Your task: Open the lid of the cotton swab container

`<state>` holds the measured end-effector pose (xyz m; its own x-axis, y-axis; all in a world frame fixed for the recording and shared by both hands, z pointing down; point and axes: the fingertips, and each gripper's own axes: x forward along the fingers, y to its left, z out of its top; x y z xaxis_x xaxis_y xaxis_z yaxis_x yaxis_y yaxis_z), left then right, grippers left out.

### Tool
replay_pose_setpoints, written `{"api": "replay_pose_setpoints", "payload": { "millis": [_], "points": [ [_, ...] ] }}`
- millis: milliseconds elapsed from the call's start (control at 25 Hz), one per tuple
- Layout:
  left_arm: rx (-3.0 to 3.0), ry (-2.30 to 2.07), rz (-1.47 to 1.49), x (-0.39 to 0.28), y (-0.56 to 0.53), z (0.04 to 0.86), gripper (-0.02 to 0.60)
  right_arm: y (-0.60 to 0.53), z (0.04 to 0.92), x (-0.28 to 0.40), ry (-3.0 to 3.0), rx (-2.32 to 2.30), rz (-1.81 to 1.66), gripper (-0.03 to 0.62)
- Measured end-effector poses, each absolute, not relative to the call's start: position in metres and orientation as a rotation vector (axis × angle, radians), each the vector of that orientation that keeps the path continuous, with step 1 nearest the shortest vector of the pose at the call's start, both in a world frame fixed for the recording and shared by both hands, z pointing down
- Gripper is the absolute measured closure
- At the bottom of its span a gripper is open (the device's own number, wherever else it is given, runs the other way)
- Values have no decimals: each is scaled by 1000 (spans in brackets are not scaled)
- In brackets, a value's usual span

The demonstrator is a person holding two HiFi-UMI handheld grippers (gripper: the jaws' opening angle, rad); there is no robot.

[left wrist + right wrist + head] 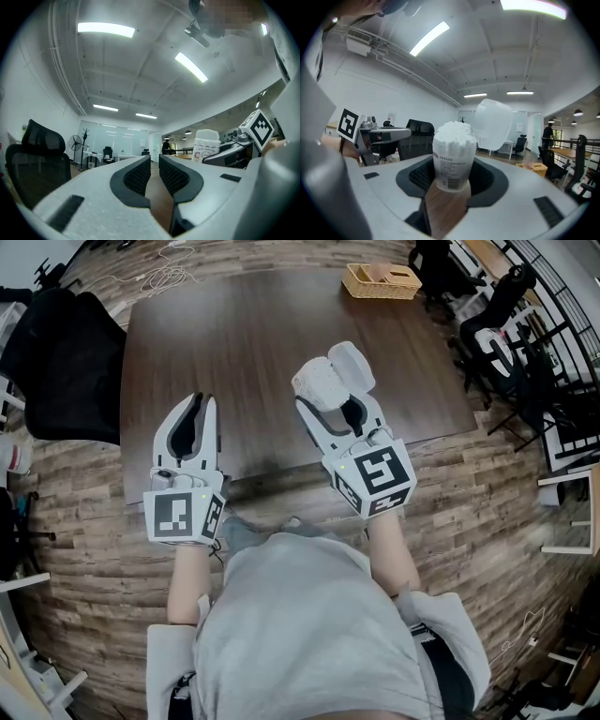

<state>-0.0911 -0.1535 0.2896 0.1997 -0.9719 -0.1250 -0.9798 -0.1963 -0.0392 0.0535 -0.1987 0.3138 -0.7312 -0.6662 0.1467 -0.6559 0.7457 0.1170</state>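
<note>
Over the near edge of the dark brown wooden desk (244, 343), the person's left gripper (154, 161) hangs with its jaws drawn narrow and nothing between them. Just to its right, the right gripper (339, 413) has its jaws spread wide and clasped on the small clear plastic cotton swab container (451, 164). The container is upright and packed with white swab heads, and its translucent white lid (492, 124) is swung open above the far rim. Well beyond, near the desk's far right corner, sits a tan woven wicker basket (382, 281).

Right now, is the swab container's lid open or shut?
Open: translucent lid flipped back from the clear cylindrical container, white cotton tips exposed.
</note>
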Motion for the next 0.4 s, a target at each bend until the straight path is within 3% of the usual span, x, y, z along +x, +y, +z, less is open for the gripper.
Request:
{"api": "replay_pose_setpoints", "payload": {
  "millis": [400],
  "points": [
    [-2343, 1920, 102, -85, -155, 293, 522, -201, 315, 60, -2778, 1061, -89, 401]
  ]
}}
